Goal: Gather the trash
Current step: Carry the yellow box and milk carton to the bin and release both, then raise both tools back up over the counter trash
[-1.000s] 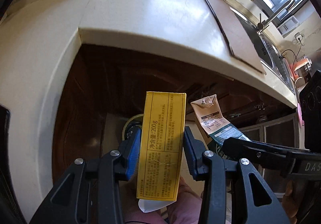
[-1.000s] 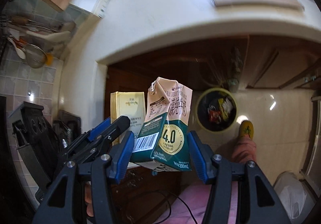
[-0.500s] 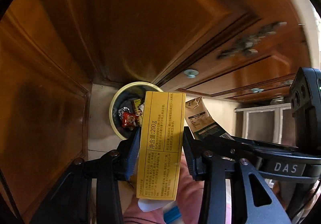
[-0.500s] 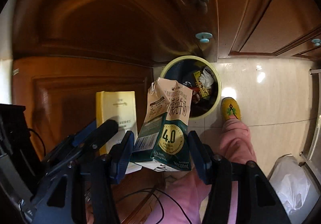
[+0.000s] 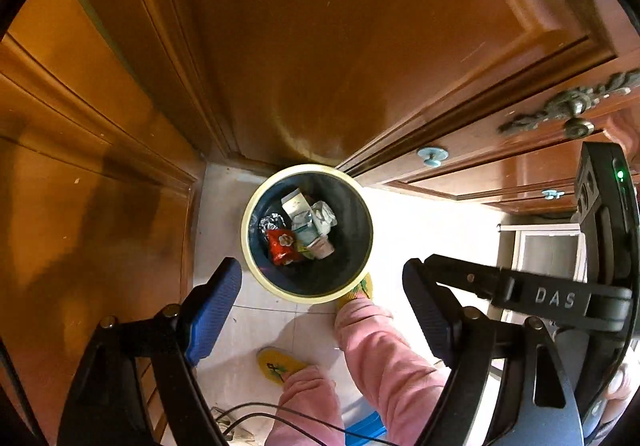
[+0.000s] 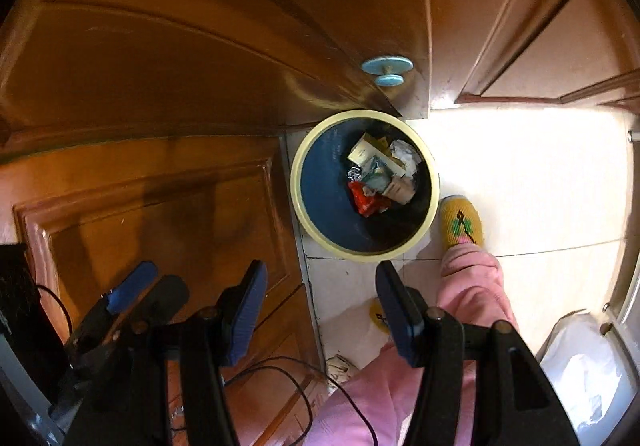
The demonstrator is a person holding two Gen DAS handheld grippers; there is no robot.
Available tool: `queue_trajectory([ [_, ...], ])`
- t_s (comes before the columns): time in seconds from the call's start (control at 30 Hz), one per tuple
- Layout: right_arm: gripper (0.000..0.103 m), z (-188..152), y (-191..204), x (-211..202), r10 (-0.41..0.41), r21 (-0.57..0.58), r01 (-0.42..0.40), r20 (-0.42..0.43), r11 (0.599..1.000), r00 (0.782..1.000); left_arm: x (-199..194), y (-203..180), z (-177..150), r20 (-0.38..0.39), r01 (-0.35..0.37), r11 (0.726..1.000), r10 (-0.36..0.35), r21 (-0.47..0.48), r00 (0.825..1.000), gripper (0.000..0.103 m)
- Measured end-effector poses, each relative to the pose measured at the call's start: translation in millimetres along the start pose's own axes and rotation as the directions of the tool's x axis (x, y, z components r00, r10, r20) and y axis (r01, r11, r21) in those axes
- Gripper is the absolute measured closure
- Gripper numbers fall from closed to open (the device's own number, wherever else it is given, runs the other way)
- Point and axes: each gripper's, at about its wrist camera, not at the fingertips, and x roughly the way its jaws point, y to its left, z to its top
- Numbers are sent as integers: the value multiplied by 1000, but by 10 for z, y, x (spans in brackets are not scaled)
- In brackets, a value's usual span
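Note:
A round bin [image 5: 256, 270] with a pale yellow rim stands on the tiled floor in the cabinet corner, also in the right wrist view [image 6: 298, 202]. Inside lie the yellowish box [image 6: 366, 150], the teal milk carton [image 6: 380, 172], a red wrapper [image 5: 282, 246] and crumpled foil and paper. My left gripper [image 5: 320, 274] hangs above the bin's near rim, its jaws opening with nothing between them. My right gripper [image 6: 320, 270] is beside it, just short of the bin, open and empty. The left gripper [image 6: 152, 290] also shows at the lower left of the right wrist view.
Brown wooden cabinet doors [image 5: 320, 46] close in the bin on the far and left sides, with a blue knob [image 6: 387, 66] just above it. A person's pink trouser legs [image 5: 384, 346] and yellow slippers [image 6: 462, 222] stand close by. A white plastic bag [image 6: 580, 370] lies at lower right.
Both grippers sank from counter height to just above the bin. The yellow box left the left gripper and the milk carton left the right; both now lie in the bin.

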Motion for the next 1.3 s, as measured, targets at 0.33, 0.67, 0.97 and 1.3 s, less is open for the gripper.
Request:
queue_trajectory([
  [0.33,46,-303,334,-738,9,-103,-2,64,995,998,-978,-280,-111,135,-18,999,13,38,991,22],
  [0.67,46,-687,831,-1693,20,-208,27,220,978,975,-2189,-600,-167,327,-72,991,33,110,944,20],
  [0.97,46,-1081,1129,-2443,57,-239,40,383,970,922,-3124,-813,-244,463,-121,980,35,158,886,20],
  [1.3,46,-1333,1424,-3307,91,-266,72,553,961,828,-3973,-980,-239,582,-161,972,34,168,812,20],
])
